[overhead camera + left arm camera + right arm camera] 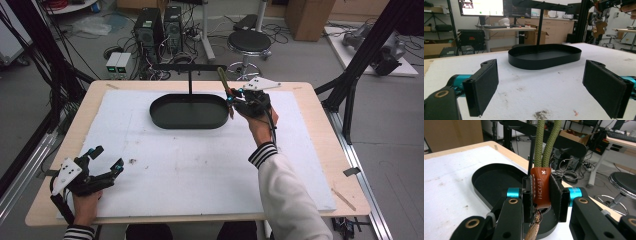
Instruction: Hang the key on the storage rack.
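A lab: computer towers (159,27) and tangled cables on the floor, monitors (484,7), black framing (372,42), stool (249,44).

I see the keychain (541,187), an orange-brown leather tab stitched white on a doubled olive-green rope loop, standing upright above the right end of the black oval tray (489,178).

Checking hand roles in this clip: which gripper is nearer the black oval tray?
Right. The right gripper, shut on the rope keychain, is raised at the black oval tray's right end. The left gripper stands open near the table's front left corner, well away from it.
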A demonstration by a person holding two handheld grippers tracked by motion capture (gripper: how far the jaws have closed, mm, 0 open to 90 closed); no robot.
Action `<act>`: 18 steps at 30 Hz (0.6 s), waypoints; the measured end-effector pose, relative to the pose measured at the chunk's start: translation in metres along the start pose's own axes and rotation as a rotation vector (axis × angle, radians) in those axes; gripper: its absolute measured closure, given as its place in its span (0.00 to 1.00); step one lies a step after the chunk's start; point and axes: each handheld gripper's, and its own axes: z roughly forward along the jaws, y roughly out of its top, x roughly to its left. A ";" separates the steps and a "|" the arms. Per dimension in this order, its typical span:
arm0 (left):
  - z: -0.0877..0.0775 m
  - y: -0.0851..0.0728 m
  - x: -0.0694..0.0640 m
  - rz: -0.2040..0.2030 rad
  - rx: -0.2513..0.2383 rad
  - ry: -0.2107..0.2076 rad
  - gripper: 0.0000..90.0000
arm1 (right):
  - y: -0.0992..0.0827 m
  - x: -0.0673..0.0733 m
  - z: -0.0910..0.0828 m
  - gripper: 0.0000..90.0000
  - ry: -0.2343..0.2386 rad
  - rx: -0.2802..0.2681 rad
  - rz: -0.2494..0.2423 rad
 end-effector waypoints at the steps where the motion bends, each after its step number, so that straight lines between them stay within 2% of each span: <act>1: 0.000 0.000 0.000 0.000 -0.001 0.000 0.15 | 0.001 0.000 0.001 0.82 -0.004 0.001 -0.001; 4: 0.000 0.000 0.000 0.001 -0.001 0.000 0.15 | 0.006 -0.001 0.004 0.82 -0.016 -0.006 -0.016; 14: 0.000 0.000 0.000 0.000 0.000 -0.001 0.15 | 0.015 -0.005 0.015 0.82 -0.042 0.006 -0.013; 18: 0.000 0.000 0.000 -0.001 0.002 0.001 0.15 | 0.013 -0.007 0.020 0.82 -0.052 0.015 -0.007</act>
